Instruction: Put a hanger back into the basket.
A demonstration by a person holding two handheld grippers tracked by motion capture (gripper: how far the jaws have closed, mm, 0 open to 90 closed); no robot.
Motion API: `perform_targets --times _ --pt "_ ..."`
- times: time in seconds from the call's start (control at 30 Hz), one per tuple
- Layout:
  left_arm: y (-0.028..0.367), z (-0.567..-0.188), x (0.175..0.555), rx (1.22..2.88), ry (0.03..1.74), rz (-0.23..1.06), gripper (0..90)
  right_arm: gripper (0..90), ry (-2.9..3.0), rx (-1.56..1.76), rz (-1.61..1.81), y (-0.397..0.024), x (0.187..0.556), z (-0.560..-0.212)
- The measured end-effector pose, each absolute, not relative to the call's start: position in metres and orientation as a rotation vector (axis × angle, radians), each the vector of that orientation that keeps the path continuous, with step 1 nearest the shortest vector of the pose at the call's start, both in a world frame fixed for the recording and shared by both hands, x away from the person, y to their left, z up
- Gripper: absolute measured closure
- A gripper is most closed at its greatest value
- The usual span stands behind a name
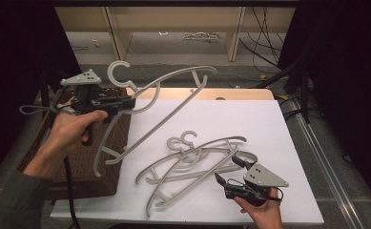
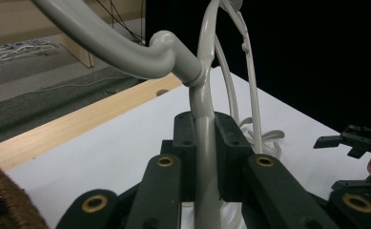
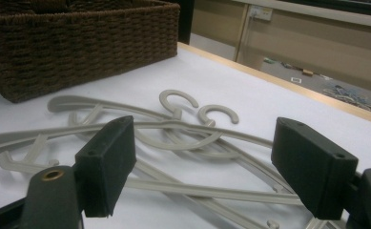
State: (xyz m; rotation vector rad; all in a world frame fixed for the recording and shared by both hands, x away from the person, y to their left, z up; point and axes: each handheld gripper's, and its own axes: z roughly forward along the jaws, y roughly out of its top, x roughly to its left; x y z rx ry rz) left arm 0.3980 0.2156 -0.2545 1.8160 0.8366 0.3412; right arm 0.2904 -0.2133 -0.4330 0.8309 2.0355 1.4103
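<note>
A white worktop (image 1: 269,129) carries a brown wicker basket (image 1: 102,157) at its left edge and two grey hangers (image 1: 197,162) piled near its front edge. The left claw (image 1: 126,102) is clamped on the neck of a third grey hanger (image 1: 173,102), holding it in the air over the worktop's back left corner, beside the basket. The right claw (image 1: 226,171) rests near the front right corner, jaws wide, just beside the pile and gripping nothing.

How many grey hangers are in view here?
3. One hanger is lifted in the left claw, near the basket. Two more lie overlapped on the white board: one with its hook behind the other's. Overlap could hide another.
</note>
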Motion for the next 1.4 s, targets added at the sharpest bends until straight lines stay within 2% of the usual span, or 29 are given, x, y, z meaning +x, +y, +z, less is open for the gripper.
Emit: perform_targets --times 0.57,1.0,1.4 --pt "0.307 -0.284 0.408 1.718 1.043 0.511 80.7 24.2 2.048 0.822 1.401 -0.210 0.291 -0.435" --pt "0.356 -0.310 0.412 1.693 1.159 0.585 80.5 24.4 2.042 0.812 1.418 -0.207 0.293 -0.438" --pt "0.387 -0.329 0.405 1.711 1.204 0.621 80.3 24.5 2.064 0.815 1.398 -0.207 0.293 -0.438"
